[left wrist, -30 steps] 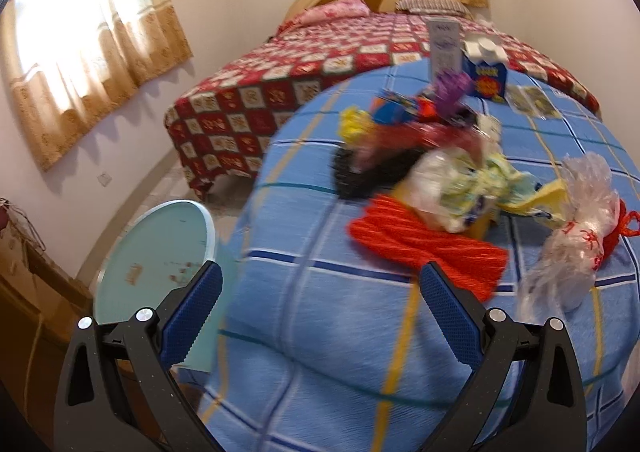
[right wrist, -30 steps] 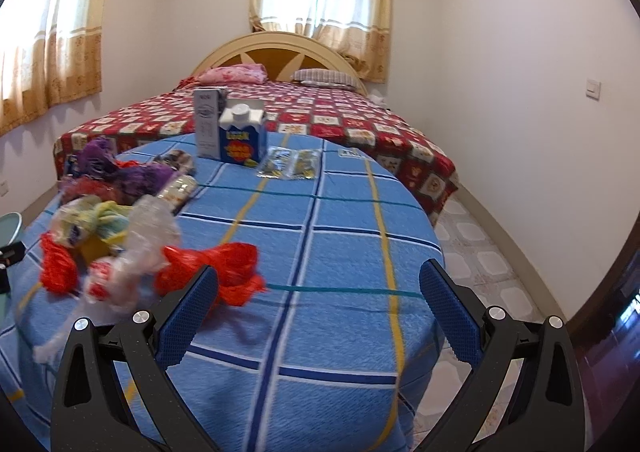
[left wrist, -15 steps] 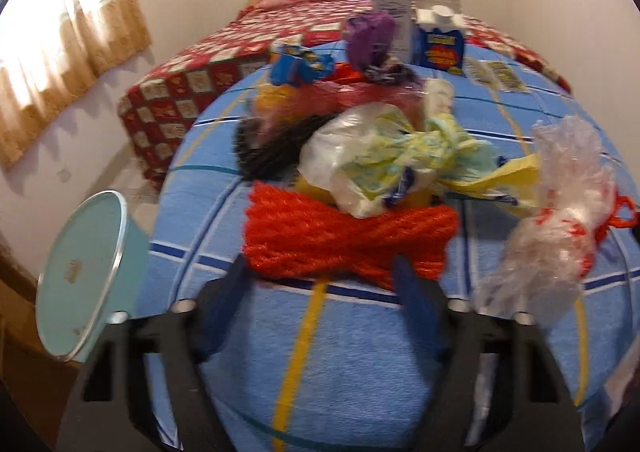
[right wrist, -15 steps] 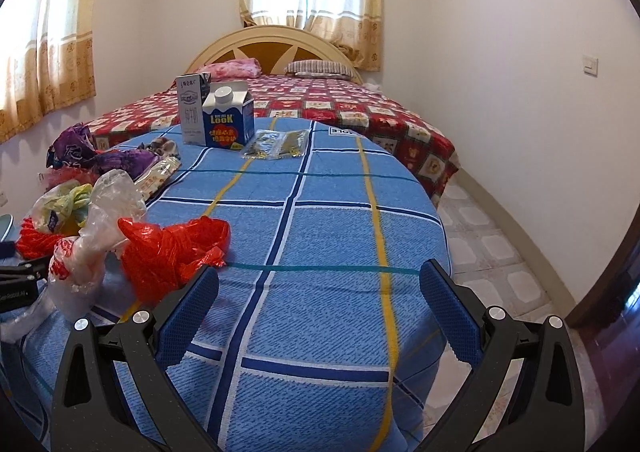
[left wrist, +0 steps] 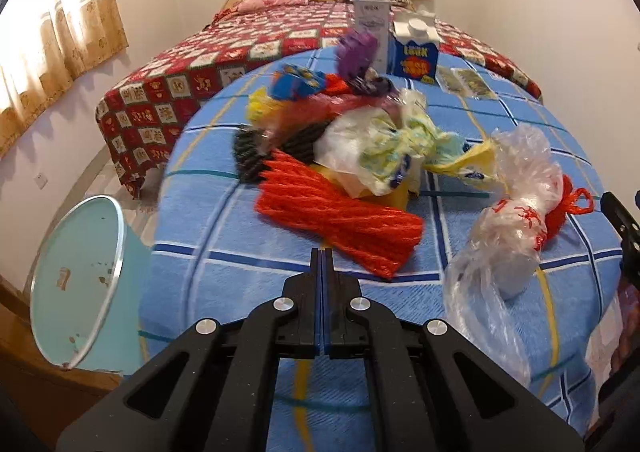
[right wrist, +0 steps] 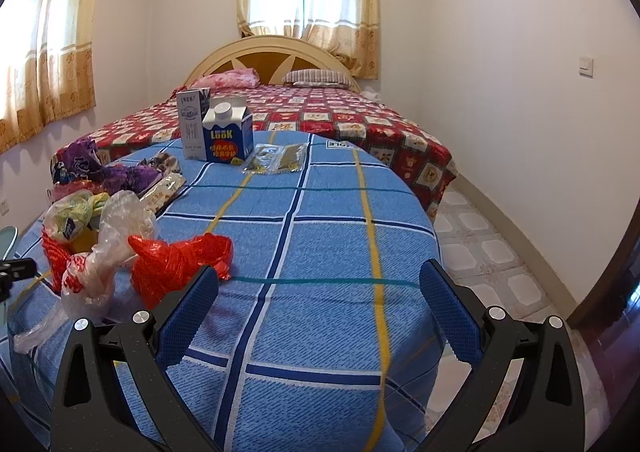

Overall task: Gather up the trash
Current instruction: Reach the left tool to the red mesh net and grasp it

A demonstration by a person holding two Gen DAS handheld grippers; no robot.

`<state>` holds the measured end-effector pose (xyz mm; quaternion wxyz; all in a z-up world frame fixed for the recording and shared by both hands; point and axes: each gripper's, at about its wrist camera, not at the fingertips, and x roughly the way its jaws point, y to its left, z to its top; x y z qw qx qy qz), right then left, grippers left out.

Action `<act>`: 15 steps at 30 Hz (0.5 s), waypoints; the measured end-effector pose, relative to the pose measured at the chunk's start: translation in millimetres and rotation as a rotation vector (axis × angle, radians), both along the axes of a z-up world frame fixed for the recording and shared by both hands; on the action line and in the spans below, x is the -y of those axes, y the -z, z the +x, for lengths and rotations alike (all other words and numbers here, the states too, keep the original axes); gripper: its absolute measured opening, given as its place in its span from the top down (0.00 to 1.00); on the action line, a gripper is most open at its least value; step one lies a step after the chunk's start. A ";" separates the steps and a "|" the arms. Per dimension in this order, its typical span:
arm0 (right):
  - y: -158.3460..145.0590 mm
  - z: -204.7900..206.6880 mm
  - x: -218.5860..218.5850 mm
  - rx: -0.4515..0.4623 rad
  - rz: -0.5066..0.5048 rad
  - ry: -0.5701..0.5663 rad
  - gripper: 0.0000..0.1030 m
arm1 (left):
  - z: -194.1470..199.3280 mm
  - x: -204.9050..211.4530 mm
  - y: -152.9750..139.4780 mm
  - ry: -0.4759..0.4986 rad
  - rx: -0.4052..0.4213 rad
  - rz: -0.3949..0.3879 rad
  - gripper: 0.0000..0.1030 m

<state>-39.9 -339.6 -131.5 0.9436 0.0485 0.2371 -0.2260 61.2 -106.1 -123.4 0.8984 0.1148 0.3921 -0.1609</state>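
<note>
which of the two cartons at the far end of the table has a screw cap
The blue carton, squat with a white round cap on its sloped top. The taller white carton beside it shows no cap.

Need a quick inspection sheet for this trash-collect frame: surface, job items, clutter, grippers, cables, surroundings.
Surface: table under a blue plaid cloth, right half bare.
Job's things: red net bag, clear plastic bag, red plastic bag, crumpled wrappers piled on the left side; light blue bin on the floor beside the table.
Clutter: blue carton and white box upright at the far edge; flat packets beside them.
Grippers: left gripper shut on nothing, short of the red net bag; right gripper open, empty.
Cables: nothing seen.
Surroundings: bed, curtained windows, tiled floor.
</note>
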 end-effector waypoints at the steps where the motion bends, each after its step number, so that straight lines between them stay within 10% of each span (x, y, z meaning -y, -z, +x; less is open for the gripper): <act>1: -0.4 -0.1 0.7 0.002 0.000 0.003 0.05 | 0.5 -4.7 -2.5 -0.014 0.010 0.003 1.00; 3: 0.4 1.0 1.5 0.002 0.002 0.005 0.05 | 5.3 -12.3 -5.1 -0.051 0.015 0.003 0.96; 7: 4.6 1.9 5.2 -0.010 0.004 0.013 0.05 | 12.1 -13.0 -4.8 -0.085 0.008 -0.003 0.54; 15: 6.1 0.6 8.6 -0.003 0.008 0.022 0.05 | 6.7 21.6 -4.5 -0.034 0.024 -0.013 0.27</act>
